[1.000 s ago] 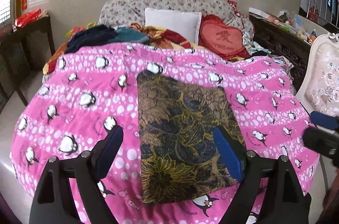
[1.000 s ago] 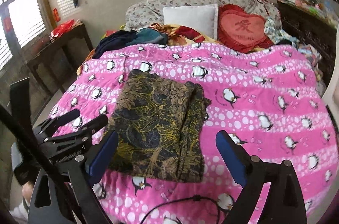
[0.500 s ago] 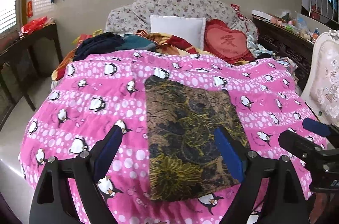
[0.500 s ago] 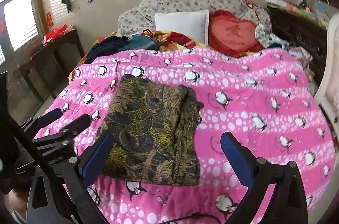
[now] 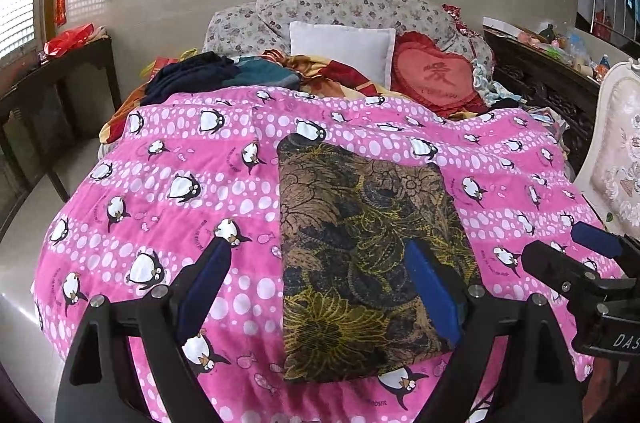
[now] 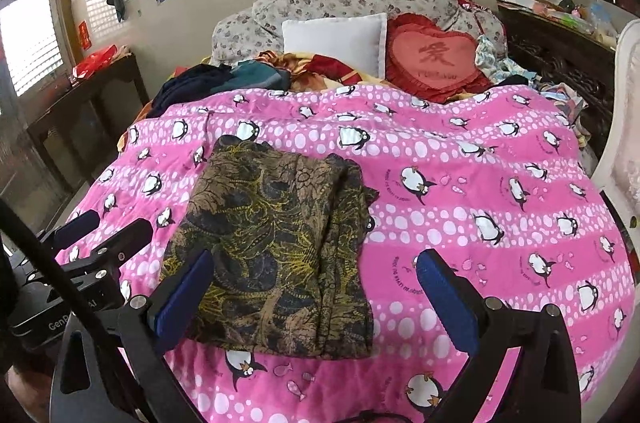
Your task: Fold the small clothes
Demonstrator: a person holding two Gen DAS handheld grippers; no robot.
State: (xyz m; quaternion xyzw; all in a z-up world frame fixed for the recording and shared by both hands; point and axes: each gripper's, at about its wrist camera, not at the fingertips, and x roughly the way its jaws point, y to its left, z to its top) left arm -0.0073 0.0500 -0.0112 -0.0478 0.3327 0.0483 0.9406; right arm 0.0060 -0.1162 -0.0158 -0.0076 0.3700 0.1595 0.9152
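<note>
Patterned garment (image 5: 360, 247) on bed (image 5: 160, 183): thin, limp, light; pinch near-edge corners. Left claw (image 5: 320, 287) & right claw (image 6: 316, 299) both apart, empty.

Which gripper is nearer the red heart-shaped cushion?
Right. The right gripper hangs over the pink quilt's cushion-side half; the left gripper is further across. Both are far from the red heart-shaped cushion.

Home bedroom, bed under a pink penguin quilt (image 5: 168, 159), white pillow (image 5: 340, 47), heart cushion (image 5: 436, 79), dark wooden dresser (image 5: 548, 83)

Pink quilt (image 6: 460, 159) right of folded garment (image 6: 276, 243) free; clothes pile (image 6: 224, 79) behind.
</note>
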